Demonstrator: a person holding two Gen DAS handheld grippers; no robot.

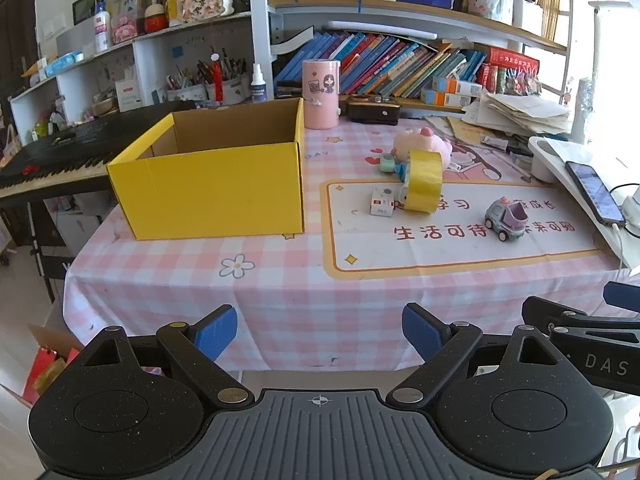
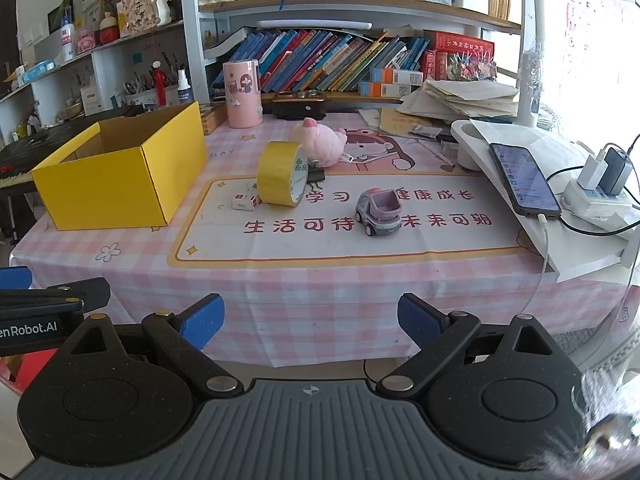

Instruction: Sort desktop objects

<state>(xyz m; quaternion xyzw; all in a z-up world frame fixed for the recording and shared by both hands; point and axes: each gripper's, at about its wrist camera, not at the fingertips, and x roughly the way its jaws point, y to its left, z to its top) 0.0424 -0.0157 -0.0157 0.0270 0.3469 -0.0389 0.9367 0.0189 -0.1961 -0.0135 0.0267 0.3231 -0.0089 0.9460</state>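
An empty yellow cardboard box (image 1: 208, 184) (image 2: 116, 176) stands open at the table's left. To its right lie a yellow tape roll (image 1: 424, 186) (image 2: 282, 180) on edge, a small white cube (image 1: 381, 201) (image 2: 244, 202), a pink plush pig (image 1: 424, 144) (image 2: 320, 140) and a grey-purple toy car (image 1: 506, 218) (image 2: 378, 212). A small mint item (image 1: 387, 160) lies by the pig. My left gripper (image 1: 318, 332) is open and empty before the table's front edge. My right gripper (image 2: 310, 320) is open and empty too, beside it.
A pink cylinder (image 1: 321, 94) (image 2: 242, 94) and a dark case (image 1: 374, 110) stand at the back by bookshelves. A phone (image 2: 524, 178) lies on a white stand at the right, with a power strip (image 2: 596, 196) and paper piles (image 2: 460, 98). A keyboard (image 1: 60, 152) lies left.
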